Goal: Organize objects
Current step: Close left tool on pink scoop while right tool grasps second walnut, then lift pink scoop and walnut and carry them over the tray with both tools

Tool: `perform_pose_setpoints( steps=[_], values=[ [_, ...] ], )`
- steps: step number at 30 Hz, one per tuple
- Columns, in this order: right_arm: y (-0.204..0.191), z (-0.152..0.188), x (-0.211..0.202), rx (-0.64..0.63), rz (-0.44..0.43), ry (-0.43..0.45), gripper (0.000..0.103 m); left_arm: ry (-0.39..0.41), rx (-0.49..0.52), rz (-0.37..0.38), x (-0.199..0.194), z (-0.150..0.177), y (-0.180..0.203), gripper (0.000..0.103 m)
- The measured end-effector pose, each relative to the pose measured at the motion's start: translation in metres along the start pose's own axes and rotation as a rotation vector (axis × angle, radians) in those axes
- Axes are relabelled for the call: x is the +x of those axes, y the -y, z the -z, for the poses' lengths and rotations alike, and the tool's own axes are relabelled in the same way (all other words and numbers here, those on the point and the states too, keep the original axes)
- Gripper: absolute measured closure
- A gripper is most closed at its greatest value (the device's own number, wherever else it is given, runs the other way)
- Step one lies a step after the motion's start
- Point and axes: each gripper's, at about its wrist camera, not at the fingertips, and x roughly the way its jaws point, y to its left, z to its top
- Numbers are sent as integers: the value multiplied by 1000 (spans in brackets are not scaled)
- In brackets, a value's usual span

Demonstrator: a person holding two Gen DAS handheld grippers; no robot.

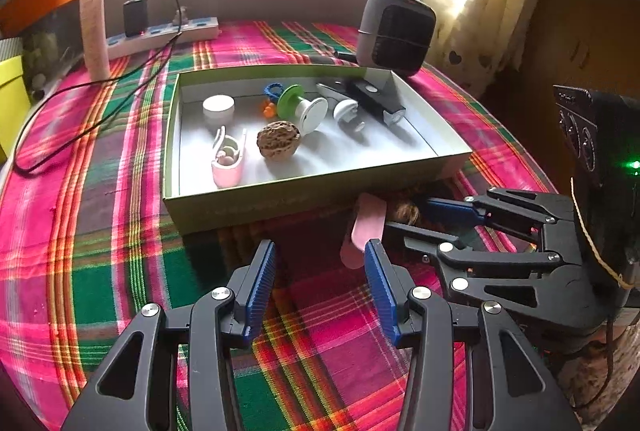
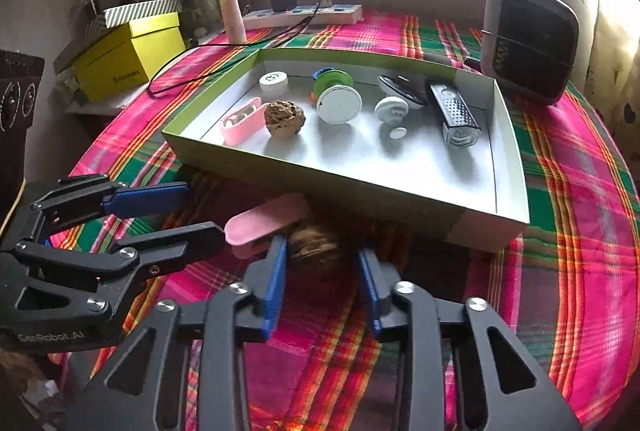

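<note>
Walnut (image 2: pixel 316 245) outside the box (image 2: pixel 400 203) sits on the plaid tablecloth (image 2: pixel 560 271), just before the box's near wall, and my right gripper (image 2: pixel 322 263) has it between its blue pads. I cannot tell whether both pads press on it: the left pad looks to touch the shell, the right one seems a little apart. My left gripper (image 1: pixel 320 263) stands with fingers spread over bare cloth, nothing between them, just in front of the same near wall. A pink case (image 1: pixel 364 231) lies on the cloth beside the walnut, close against the box's front. Inside the box I see a second walnut (image 2: pixel 285 119), a pink open case (image 2: pixel 242 123) next to it, a green-and-white spool (image 2: pixel 336 95), a white round tub (image 2: pixel 274 82) and a grater-like tool (image 2: pixel 456 115) toward the box's right wall.
</note>
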Motion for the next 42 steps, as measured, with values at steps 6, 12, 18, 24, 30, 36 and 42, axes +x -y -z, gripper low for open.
perform_pose_setpoints(
  steps=[6, 12, 18, 24, 30, 36, 42],
  values=[
    [1, 2, -2, 0, 15, 7, 70, -2, 4, 2, 0, -2, 1, 59],
    [7, 5, -6, 24, 29, 13, 70, -8, 25, 13, 4, -6, 8, 59],
    [17, 12, -13, 49, 54, 15, 70, -27, 48, 28, 14, -10, 18, 59],
    [23, 17, -18, 58, 72, 17, 70, -41, 63, 3, 24, -14, 25, 58],
    [27, 19, -21, 66, 76, 20, 70, -48, 68, -17, 32, -17, 25, 59],
    [27, 21, -20, 68, 70, 19, 70, -42, 75, -35, 34, -18, 26, 59],
    [27, 20, -20, 70, 68, 20, 70, -38, 89, -54, 35, -18, 28, 60]
  ],
)
